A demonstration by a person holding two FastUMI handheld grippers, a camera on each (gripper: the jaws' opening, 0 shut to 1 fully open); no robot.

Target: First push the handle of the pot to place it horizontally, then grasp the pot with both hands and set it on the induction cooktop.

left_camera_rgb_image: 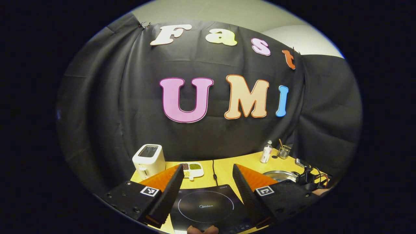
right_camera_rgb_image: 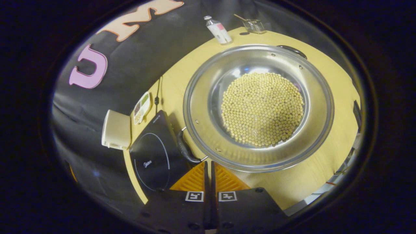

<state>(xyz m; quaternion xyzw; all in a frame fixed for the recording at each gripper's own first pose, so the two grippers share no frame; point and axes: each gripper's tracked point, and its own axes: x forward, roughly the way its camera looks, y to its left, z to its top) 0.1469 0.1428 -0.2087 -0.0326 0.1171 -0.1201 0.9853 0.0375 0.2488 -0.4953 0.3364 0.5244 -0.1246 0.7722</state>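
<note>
Two grippers work over a yellow table. In the right gripper view, the right gripper has its jaws pressed together with nothing between them, and its tips sit just beside a dark loop handle on the near rim of a wide steel pot. The pot holds a mound of pale round beans and stands on the table right next to the black induction cooktop, not on it. A second dark handle shows at the far rim.

In the left gripper view, the left gripper hovers above the cooktop with jaws spread wide and empty; the pot's rim peeks in at the right.

The step in hand appears to be nudging the near handle flat. Closed tips suit this: press low against the loop and sweep gently, so the pot does not slide or spill beans. The left gripper is best kept clear until both handles lie level.

A cream toaster, a sectioned dish, a small bottle and a glass holder stand well apart.
</note>
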